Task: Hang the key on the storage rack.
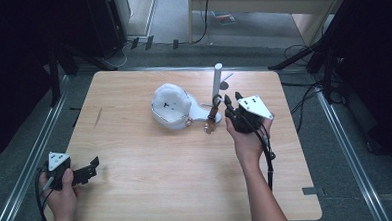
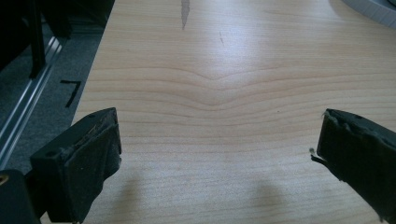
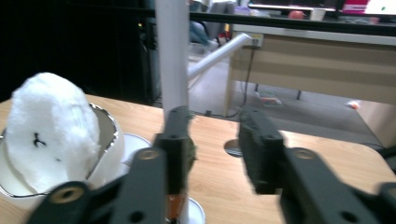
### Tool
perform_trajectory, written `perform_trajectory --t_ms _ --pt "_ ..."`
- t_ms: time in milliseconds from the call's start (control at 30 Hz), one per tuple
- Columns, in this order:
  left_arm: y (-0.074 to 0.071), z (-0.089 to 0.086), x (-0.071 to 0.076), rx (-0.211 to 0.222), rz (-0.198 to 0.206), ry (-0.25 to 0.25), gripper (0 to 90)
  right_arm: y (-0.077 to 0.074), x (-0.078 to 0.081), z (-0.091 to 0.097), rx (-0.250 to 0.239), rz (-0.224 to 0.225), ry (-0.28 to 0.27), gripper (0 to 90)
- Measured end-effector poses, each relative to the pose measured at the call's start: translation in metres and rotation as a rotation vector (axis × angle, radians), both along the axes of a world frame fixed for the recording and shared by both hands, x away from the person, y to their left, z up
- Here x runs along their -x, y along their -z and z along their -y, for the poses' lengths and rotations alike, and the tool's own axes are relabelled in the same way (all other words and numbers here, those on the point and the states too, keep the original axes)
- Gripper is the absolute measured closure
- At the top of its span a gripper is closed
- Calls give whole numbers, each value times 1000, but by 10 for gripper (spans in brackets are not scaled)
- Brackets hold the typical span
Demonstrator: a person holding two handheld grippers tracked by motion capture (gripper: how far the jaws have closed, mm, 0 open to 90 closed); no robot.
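Note:
A white bowl-shaped shell (image 1: 170, 105) packed with white fluffy wadding (image 3: 51, 135) sits at the table's middle, joined to a flat white base (image 1: 201, 111). A white upright post (image 1: 216, 82) rises from that base. A small brown piece (image 1: 210, 122) hangs low beside the post. My right gripper (image 1: 232, 100) is just right of the post, jaws apart with nothing between them. In the right gripper view the post (image 3: 172, 56) stands behind the left jaw of that gripper (image 3: 217, 144). My left gripper (image 1: 89, 167) rests open near the front left corner, bare wood between the jaws (image 2: 217, 149).
The wooden table (image 1: 152, 182) ends close to my left gripper, with a metal floor rail (image 1: 21, 173) beyond. Dark stand legs and cables (image 1: 301, 56) lie behind the far edge. A small grey disc (image 3: 232, 147) lies on the wood past the post.

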State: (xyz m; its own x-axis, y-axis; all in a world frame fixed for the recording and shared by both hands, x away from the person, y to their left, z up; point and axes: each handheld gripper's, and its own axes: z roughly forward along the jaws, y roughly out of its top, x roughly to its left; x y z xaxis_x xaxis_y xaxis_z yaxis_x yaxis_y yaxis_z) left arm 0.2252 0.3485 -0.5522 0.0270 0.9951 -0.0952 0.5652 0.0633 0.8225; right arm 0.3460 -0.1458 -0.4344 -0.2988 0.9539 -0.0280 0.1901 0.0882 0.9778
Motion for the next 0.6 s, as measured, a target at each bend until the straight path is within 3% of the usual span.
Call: perform_trajectory --t_ms 233,400,600 --pt "0 0 0 -4 -1 0 3 -7 12 10 -45 -8 18 361" --pt "0 1 0 -6 1 0 3 -12 25 18 -59 -53 43 153" --pt "0 1 0 -5 -1 -1 3 -13 36 28 -63 -87 49 87"
